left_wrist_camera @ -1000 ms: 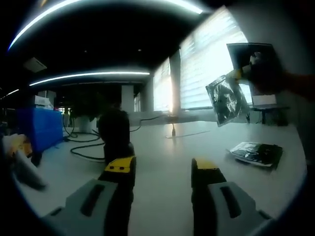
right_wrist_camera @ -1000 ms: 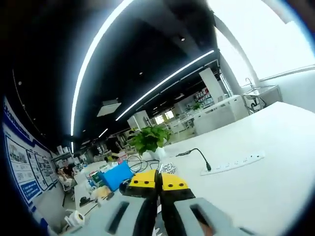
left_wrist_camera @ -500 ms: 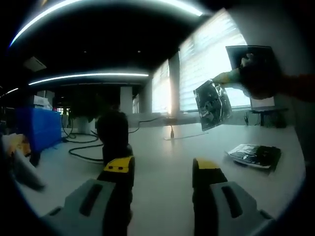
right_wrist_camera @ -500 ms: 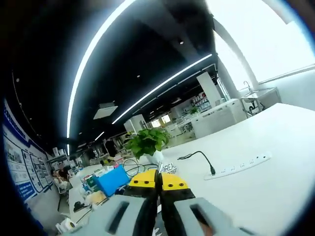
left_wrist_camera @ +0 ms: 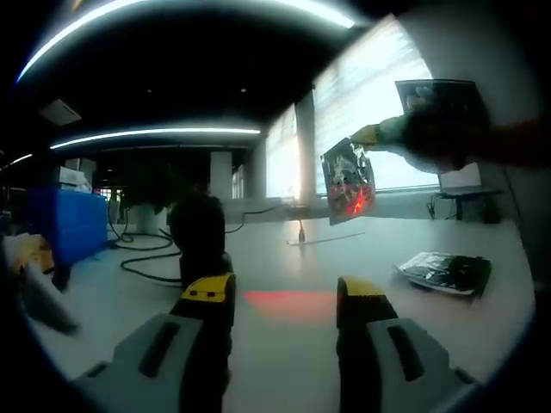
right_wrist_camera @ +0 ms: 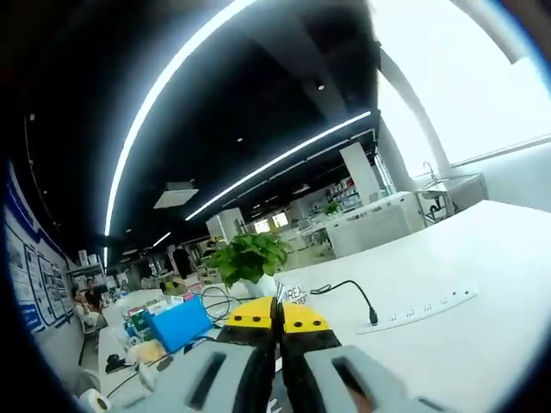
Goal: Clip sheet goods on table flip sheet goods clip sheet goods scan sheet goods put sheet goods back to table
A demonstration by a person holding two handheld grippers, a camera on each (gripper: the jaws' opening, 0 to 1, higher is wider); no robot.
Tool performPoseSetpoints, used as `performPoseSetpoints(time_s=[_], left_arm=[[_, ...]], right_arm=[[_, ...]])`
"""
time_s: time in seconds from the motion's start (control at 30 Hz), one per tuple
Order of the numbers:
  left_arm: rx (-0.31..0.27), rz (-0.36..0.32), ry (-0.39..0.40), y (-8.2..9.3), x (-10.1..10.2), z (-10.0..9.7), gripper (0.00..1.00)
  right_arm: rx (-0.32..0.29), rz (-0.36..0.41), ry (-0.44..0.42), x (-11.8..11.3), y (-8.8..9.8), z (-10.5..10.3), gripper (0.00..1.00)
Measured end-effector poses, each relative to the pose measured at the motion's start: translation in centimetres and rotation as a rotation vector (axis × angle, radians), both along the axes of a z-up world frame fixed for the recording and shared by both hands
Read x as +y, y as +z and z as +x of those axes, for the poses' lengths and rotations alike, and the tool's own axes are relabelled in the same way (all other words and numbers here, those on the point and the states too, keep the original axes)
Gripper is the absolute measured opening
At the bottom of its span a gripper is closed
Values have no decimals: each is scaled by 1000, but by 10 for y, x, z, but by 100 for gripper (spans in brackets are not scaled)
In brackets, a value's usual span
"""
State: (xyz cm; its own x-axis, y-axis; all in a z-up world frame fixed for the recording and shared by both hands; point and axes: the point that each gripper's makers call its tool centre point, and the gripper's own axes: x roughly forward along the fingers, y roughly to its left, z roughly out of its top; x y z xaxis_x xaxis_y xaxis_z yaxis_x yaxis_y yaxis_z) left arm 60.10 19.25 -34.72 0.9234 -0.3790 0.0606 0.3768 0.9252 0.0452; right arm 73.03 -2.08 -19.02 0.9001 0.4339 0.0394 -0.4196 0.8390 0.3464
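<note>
**Above the table: packet held in the scan beam**

Above the far right of the white table [left_wrist_camera: 284, 258], seen from the left gripper view: sheet goods [left_wrist_camera: 348, 181] hung upright in the air, pinched at the top edge by the right gripper [left_wrist_camera: 372, 135]. Glossy, crinkled foil-like packet, flat and roughly rectangular, dark with printed colour. Red spot of light glowing on its lower part; a soft red band thrown across the table between the left gripper [left_wrist_camera: 284, 297] jaws. Judged as the scan step, with the return to the table left to do.

Left gripper low over the table, jaws spread wide, holding nothing; yellow tips on grey moulded bodies. Right gripper [right_wrist_camera: 277, 314] in its own view: yellow tips pressed together, a thin pale edge barely showing between them lower down, likely the packet's rim.

Second dark, shiny packet [left_wrist_camera: 448, 268] lay flat on the table at the far right. Black upright scanner-like device [left_wrist_camera: 200, 234] stood near the left jaw, cable trailing behind.

Risks, as judgement only:
- Slick film and a thin edge grip: could slip or swing out of the beam.
- Wrinkled, reflective surface: glare could spoil the read.
- Packet turned the wrong face toward the light: no read at all.
- Limp sheet: could fold or land on the second packet when set down.
</note>
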Motion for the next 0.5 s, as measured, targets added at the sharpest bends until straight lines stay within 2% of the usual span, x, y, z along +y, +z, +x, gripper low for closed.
performPoseSetpoints(time_s=[0.23, 0.5], left_arm=[[-2, -1, 1, 0, 0, 0, 40], [-2, 2, -2, 0, 0, -1, 40]], right_arm=[[0, -30, -7, 14, -8, 7, 0], [2, -39, -47, 13, -16, 23, 0]])
